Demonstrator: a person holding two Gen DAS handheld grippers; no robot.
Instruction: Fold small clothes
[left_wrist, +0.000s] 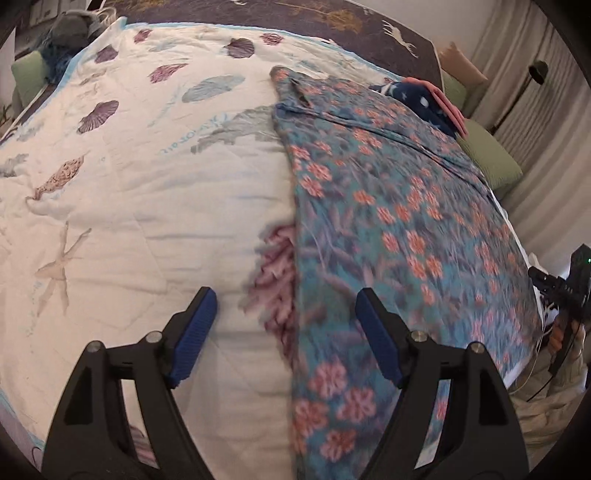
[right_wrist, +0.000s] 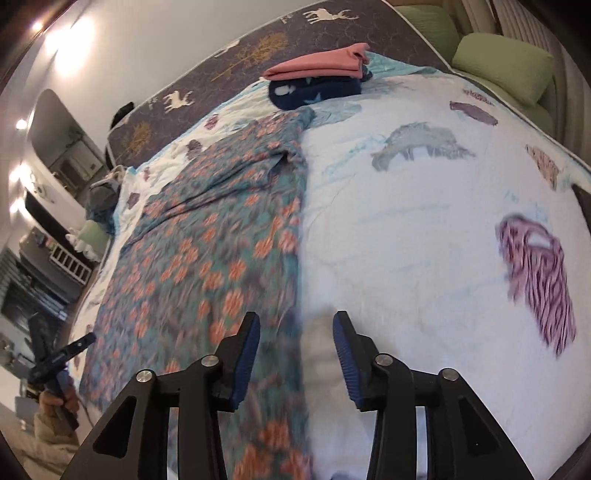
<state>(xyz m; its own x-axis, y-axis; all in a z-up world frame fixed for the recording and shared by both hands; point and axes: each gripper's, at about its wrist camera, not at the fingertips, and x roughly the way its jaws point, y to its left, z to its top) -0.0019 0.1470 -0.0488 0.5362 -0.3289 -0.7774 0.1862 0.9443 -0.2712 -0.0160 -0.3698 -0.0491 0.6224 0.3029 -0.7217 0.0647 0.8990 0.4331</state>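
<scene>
A teal garment with orange flowers (left_wrist: 388, 229) lies flat and long on the white seashell quilt (left_wrist: 147, 192). In the left wrist view it fills the right half; in the right wrist view the garment (right_wrist: 207, 251) fills the left half. My left gripper (left_wrist: 286, 299) is open and empty, straddling the garment's left edge near its near end. My right gripper (right_wrist: 296, 321) is open and empty, just above the garment's right edge near its near end. The right gripper also shows at the far right of the left wrist view (left_wrist: 561, 291).
A stack of folded clothes, pink (right_wrist: 321, 68) on navy (right_wrist: 314, 92), sits at the far end of the bed. Green pillows (right_wrist: 502, 70) lie beyond the quilt's edge. A dark deer-print blanket (right_wrist: 207, 85) covers the head of the bed. A grey-blue pile (left_wrist: 70, 33) sits far left.
</scene>
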